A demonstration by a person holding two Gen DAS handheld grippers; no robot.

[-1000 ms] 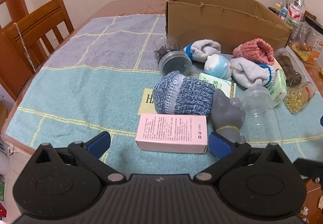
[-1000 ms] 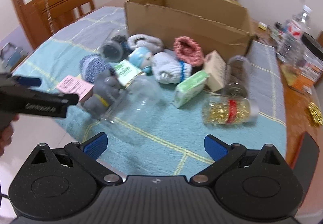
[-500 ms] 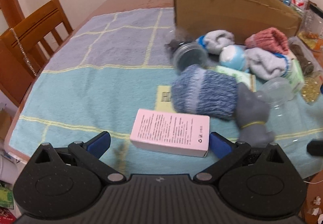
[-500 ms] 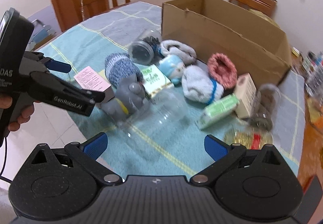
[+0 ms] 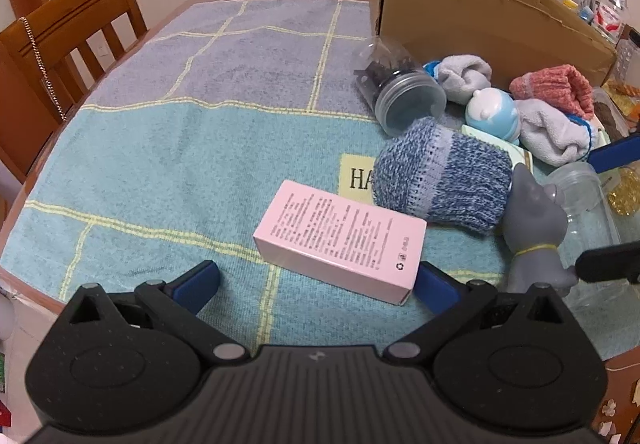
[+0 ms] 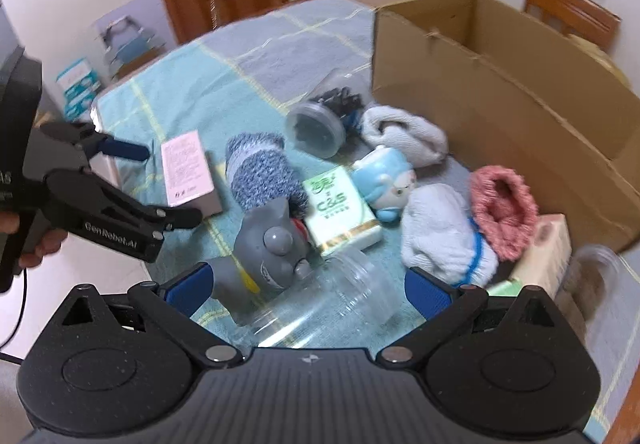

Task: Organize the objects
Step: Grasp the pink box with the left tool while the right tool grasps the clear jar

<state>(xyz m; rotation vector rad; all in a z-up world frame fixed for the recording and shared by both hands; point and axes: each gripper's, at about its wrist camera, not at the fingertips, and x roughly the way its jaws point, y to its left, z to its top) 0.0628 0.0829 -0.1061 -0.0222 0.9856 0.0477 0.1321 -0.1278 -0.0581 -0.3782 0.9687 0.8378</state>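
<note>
A pink box (image 5: 340,240) lies on the teal towel right in front of my open left gripper (image 5: 316,280), between its fingers; it also shows in the right wrist view (image 6: 186,167). My open right gripper (image 6: 306,284) hovers over an empty clear jar (image 6: 324,304) and a grey toy figure (image 6: 272,244). Behind them lie a blue knit roll (image 6: 260,171), a green-white pack (image 6: 342,209), a blue-white doll (image 6: 386,181), white socks (image 6: 440,232) and a pink knit roll (image 6: 504,215). An open cardboard box (image 6: 500,63) stands at the back.
A lidded jar with dark clips (image 5: 400,91) lies by the cardboard box. Further jars (image 6: 588,276) and a beige box (image 6: 548,248) lie at the right. Wooden chairs (image 5: 68,39) stand around the table. Bottles (image 5: 610,9) stand at the far right.
My right gripper moved forward and down, close over the clear jar and grey toy. My left gripper shifted left and nearer the pink box.
</note>
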